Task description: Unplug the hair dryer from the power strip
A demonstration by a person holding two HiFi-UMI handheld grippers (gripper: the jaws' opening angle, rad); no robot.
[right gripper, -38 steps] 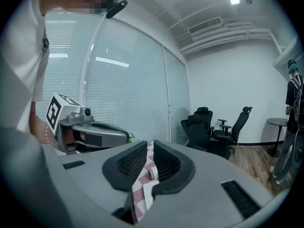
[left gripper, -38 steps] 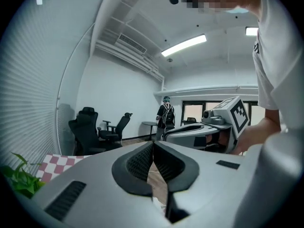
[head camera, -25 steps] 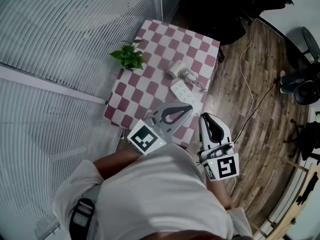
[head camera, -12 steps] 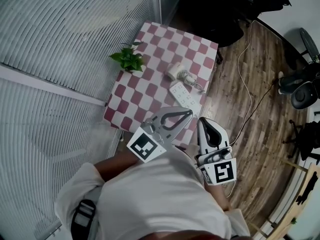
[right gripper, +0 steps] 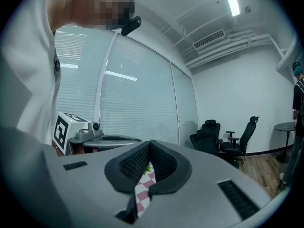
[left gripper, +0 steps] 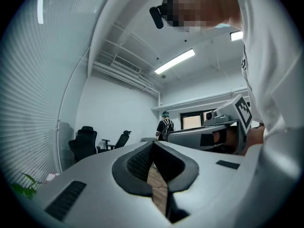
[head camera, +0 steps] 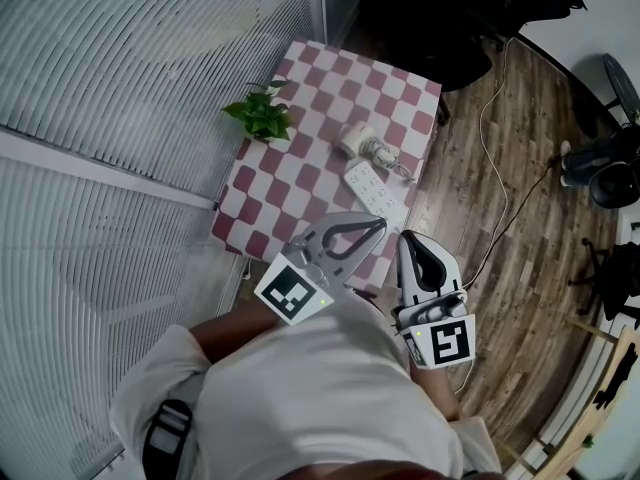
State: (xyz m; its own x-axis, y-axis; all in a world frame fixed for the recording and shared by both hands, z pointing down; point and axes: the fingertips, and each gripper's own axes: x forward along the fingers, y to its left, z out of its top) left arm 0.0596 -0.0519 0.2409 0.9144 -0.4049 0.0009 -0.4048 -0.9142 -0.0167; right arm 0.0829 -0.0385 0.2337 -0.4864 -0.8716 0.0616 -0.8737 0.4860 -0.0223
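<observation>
A white hair dryer (head camera: 358,143) lies on the red-and-white checkered table (head camera: 300,183), and the white power strip (head camera: 375,193) sits just in front of it, towards me. Whether the plug sits in the strip is too small to tell. My left gripper (head camera: 379,224) hovers over the table's near edge, short of the strip, shut and empty; its pads meet in the left gripper view (left gripper: 153,145). Beside it on the right, my right gripper (head camera: 408,236) is also shut on nothing, with its pads together in the right gripper view (right gripper: 149,145). Both point level.
A small green potted plant (head camera: 262,116) stands at the table's left edge. A white cable (head camera: 492,230) runs across the wooden floor to the right. Black office chairs (head camera: 430,28) stand beyond the table, and window blinds (head camera: 120,98) fill the left side.
The left gripper has rolled slightly in place. Both grippers stay at the table's near edge, and nothing on the table has moved.
</observation>
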